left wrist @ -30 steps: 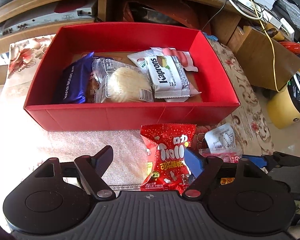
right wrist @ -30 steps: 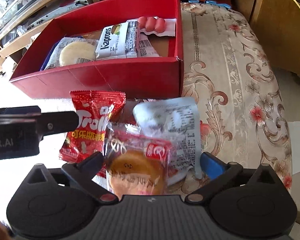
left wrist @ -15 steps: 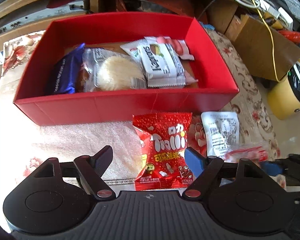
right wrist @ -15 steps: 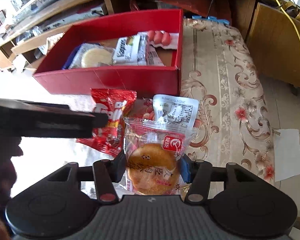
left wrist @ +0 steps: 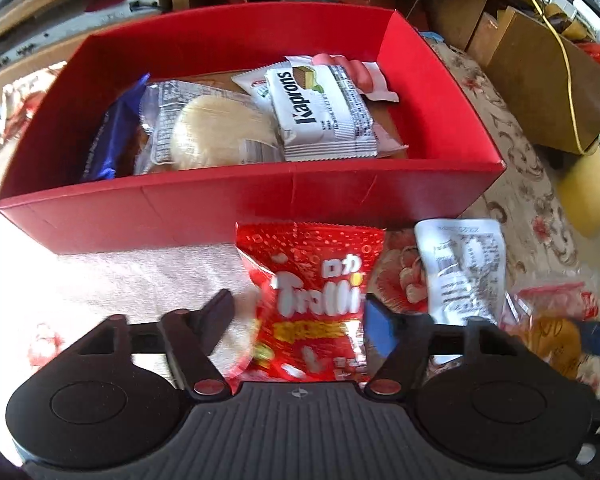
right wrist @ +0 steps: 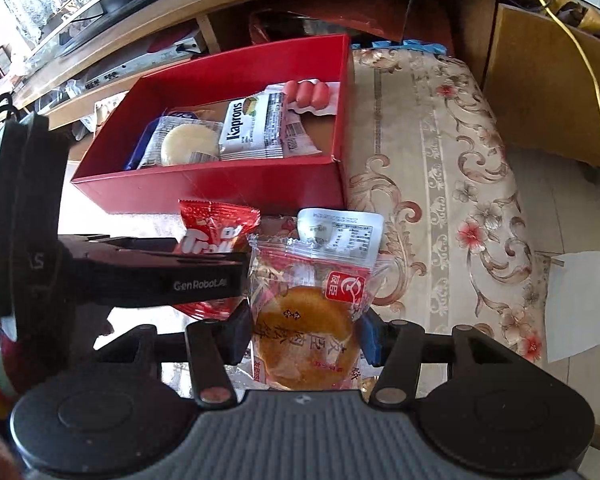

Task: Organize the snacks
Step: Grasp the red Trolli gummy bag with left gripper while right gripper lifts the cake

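Each hand-held gripper is matte black: a ribbed grey-black housing at six o'clock, flanked at four and eight o'clock by round hubs with a shallow disc pressed into each. From the right gripper point(right wrist: 304, 334) two angled link arms rise toward twelve, each pinned by a silver-and-red screw head, one ending in a black pad and the other in a blue pad point(right wrist: 371, 340). The left gripper point(left wrist: 298, 322) is built the same, and its side at nine o'clock in the right view bears pale "GenRobot.AI" lettering.
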Demonstrator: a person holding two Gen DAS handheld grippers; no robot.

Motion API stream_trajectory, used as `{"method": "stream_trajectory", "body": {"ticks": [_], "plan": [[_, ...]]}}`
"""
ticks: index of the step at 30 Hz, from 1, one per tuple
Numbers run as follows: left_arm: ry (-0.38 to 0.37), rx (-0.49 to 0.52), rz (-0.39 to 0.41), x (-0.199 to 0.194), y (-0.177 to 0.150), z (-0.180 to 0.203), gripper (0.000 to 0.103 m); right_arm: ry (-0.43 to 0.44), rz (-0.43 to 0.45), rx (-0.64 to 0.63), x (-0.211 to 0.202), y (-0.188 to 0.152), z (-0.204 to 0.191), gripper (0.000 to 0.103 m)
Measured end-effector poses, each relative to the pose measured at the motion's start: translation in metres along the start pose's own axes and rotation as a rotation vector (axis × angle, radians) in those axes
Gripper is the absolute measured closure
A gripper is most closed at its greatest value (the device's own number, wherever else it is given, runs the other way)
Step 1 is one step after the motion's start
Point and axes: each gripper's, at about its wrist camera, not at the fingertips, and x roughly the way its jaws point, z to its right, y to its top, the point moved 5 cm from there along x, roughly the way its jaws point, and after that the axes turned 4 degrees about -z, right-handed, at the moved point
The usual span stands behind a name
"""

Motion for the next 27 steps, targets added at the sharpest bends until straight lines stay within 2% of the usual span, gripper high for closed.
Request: {"method": "stream_trajectory", "body": {"ticks": [11,15,17,21,27], "plan": [[-0.026,0.002,-0.019,-0.019,-0.021,-0.009,0.042,-0.019,-0.034,-0.022,0.011,-0.003,-0.003,0.051],[-0.029,0.013,-0.018,-0.023,-0.027,-0.006,0.037,-0.026,-0.051,-0.012,0.015,-0.004,0.001,0.051],[-0.026,0.019,-0.020,-0.022,-0.027,-0.006,0.029,-0.024,-0.050,0.001,0.014,-0.003,0.006,0.051],[-0.040,0.006,-0.032,-0.018,-0.025,-0.006,0.019,-0.020,-0.057,0.030,0.016,-0.002,0.016,0.051],[-0.026,0.023,-0.044,-0.009,-0.024,-0.002,0.015,-0.008,-0.082,0.032,0.025,-0.003,0.014,0.047]]}}
